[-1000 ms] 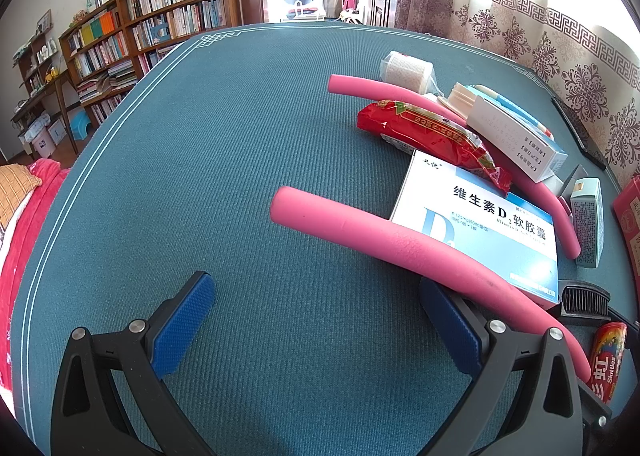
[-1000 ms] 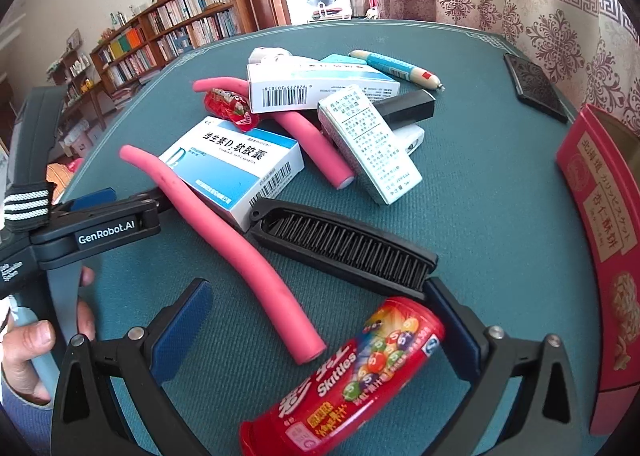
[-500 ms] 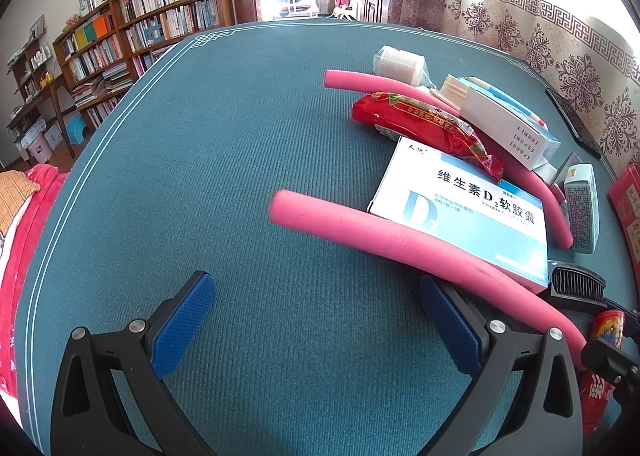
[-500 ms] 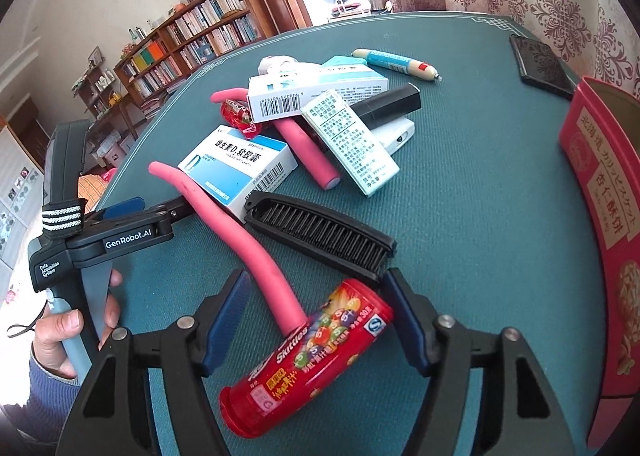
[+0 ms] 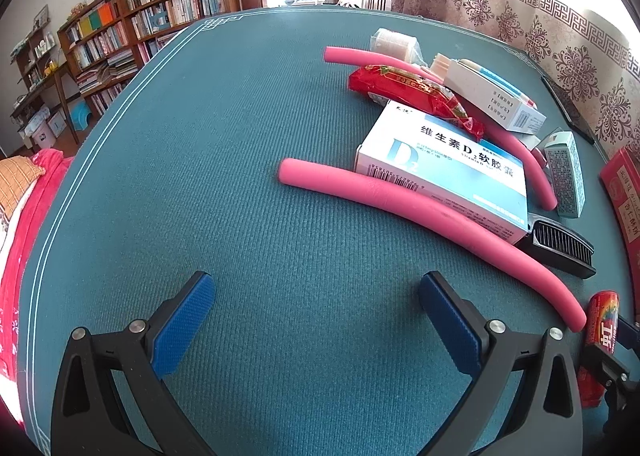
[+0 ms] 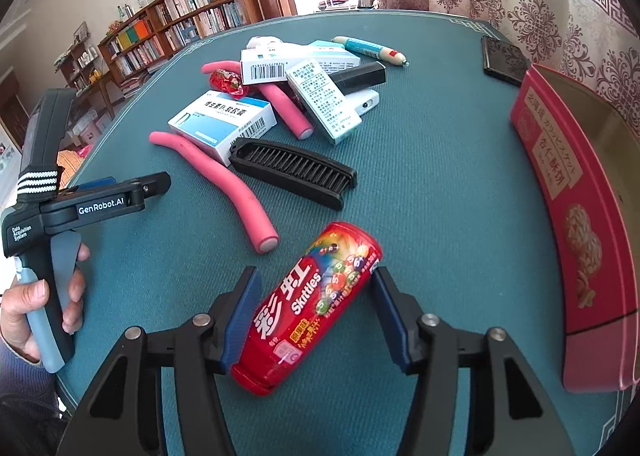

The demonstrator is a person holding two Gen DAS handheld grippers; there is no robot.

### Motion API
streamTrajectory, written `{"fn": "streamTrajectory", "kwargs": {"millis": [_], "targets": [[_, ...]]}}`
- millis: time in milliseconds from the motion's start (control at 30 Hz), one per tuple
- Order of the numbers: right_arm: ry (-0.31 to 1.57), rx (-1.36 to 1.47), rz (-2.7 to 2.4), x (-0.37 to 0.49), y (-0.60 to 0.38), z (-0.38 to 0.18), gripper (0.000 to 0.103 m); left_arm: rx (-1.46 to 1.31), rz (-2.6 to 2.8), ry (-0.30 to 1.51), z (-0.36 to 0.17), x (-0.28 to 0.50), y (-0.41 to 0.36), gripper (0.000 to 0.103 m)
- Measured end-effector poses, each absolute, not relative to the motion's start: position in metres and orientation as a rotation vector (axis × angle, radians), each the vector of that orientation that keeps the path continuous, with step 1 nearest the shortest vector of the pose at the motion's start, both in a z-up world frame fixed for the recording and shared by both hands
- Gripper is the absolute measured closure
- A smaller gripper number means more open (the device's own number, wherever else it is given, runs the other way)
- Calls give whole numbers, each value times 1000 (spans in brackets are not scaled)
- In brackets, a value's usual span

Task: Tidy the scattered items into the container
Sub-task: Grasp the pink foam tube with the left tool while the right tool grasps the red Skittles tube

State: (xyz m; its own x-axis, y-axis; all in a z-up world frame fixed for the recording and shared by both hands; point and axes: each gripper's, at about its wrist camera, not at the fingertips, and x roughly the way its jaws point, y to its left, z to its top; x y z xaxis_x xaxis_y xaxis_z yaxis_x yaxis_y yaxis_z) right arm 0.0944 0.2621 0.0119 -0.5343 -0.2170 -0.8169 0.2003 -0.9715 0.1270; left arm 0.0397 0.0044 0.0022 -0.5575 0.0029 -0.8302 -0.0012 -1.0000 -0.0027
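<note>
A: Right claw (image 6: pixel 316 316) state?
B: Partly closed; its jaws have just been closing. The Skittles tube (image 6: pixel 308 304) is seen between the blue pads; the right pad is touching the tube's far end, the left pad is at its flank near the cap. A firm grip cannot be confirmed.
A: Tube orientation?
B: Laid flat on the green bench (image 6: pixel 440 184); long axis diagonal, cap end toward the camera at lower left, far end pointed up-right toward the red container (image 6: pixel 568 216).
A: Left claw (image 5: pixel 316 320)?
B: Spread wide, nothing held, only bare bench between its pads.
</note>
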Motion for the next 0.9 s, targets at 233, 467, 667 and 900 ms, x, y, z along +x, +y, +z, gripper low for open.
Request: {"fn": "streamTrajectory", "kwargs": {"millis": [233, 467, 667, 900], "targets": [[22, 1414, -2650, 96, 284, 7, 46, -1460, 2633, -229, 12, 52, 21, 0], [45, 1385, -2678, 100, 282, 6, 45, -1464, 2578, -356, 14, 55, 53, 0], [42, 1361, -2682, 102, 282, 5, 42, -1502, 2617, -145, 10, 43, 101, 0], [28, 1354, -2674, 103, 282, 5, 38, -1496, 2646, 38, 8, 35, 118, 0]]}}
